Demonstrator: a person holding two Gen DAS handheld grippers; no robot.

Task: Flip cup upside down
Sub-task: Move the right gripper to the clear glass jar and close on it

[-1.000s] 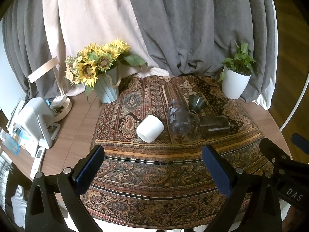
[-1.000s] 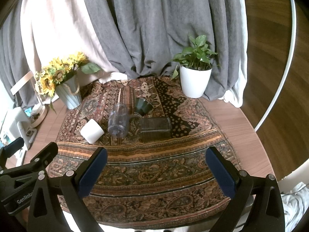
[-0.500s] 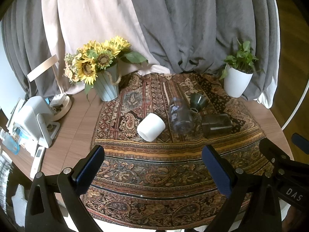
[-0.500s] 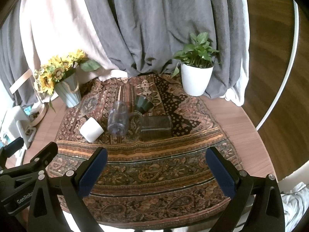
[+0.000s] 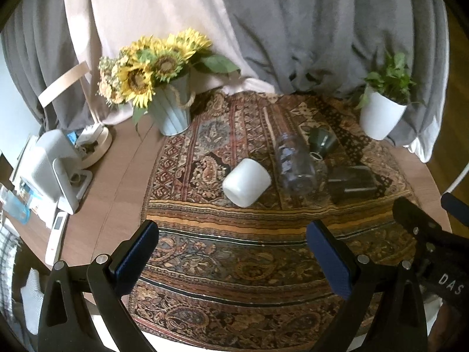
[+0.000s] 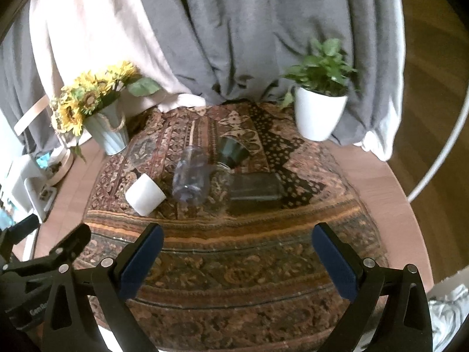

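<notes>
risk: white cup lies on its side ahead of the left gripper, looks likely to roll when pinched, maybe into the clear bottle just beside it | grip: left gripper and right gripper both wide open, empty | count: 1 white cup, 1 clear bottle, 1 green cup, 1 dark tumbler, 2 planters

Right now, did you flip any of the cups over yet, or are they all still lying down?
Nothing is flipped yet. The white cup, the clear bottle, the dark green cup and the dark glass all lie on their sides on the patterned cloth. The left gripper and right gripper are both open and empty, short of the cups. Grabbing, turning and setting down are all left.
</notes>
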